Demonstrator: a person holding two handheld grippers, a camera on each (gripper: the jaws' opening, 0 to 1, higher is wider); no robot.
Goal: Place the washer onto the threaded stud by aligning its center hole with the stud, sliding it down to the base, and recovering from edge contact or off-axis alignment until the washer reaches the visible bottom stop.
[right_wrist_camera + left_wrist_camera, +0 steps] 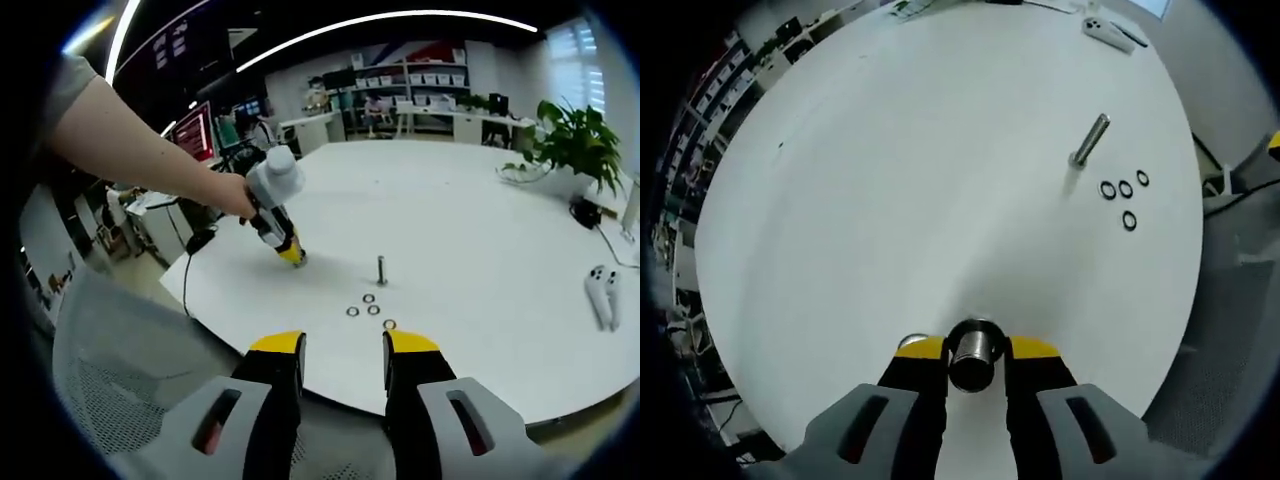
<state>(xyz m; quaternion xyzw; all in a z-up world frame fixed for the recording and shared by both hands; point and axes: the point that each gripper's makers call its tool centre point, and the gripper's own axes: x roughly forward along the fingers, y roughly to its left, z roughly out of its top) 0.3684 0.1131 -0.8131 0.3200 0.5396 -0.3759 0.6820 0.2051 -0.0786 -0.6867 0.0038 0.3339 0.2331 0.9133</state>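
In the left gripper view our left tongs [974,352] are clamped on a metal cylinder [974,350], low over the table [890,180]. The threaded stud [1089,140] stands upright, long axis vertical, four washers [1125,190] just beside it.

In the right gripper view our right tongs [343,350] hang wide with nothing between them, well back from the washers [369,306]. We'd bring one down level and centred over the stud [381,270].
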